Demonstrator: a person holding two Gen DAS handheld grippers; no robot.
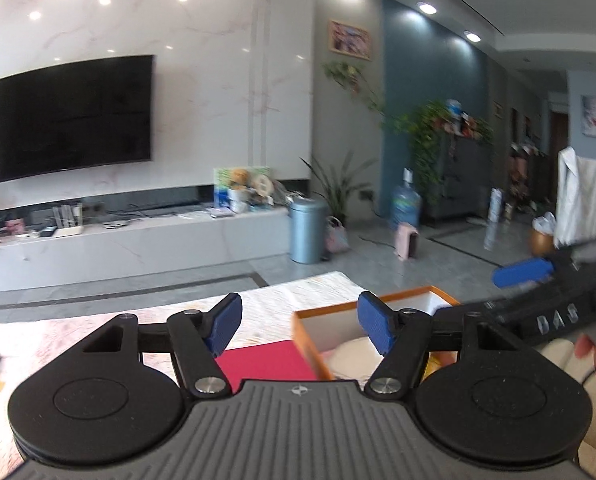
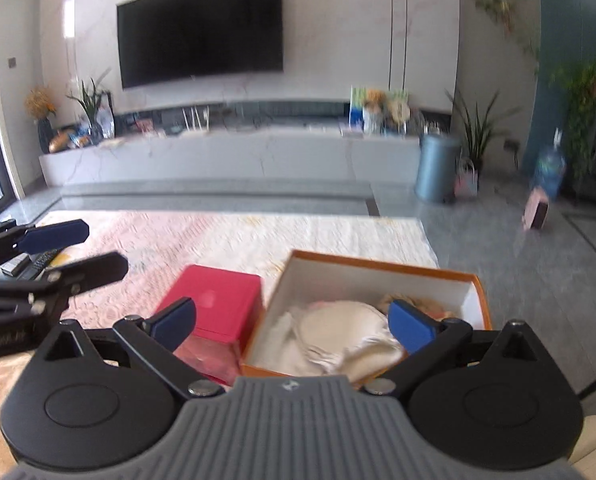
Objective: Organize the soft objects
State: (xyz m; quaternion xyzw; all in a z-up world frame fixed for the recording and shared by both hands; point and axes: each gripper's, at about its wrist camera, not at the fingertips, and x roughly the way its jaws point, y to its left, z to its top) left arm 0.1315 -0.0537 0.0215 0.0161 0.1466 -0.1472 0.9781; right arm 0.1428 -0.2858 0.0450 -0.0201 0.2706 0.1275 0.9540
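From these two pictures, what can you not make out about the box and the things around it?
- Orange box: its near wall is hidden by the right gripper in the right wrist view.
- Pale cloth inside: blurred, so the number of pieces is unclear.
- Red box: lower front hidden by a gripper finger.
- Dark flat objects on the tablecloth: partly hidden behind the left gripper.
- Left wrist view: the box's right half is hidden by a finger.

Cream soft cloths (image 2: 338, 332) lie crumpled inside open orange box (image 2: 378, 268), beside red box (image 2: 217, 300).
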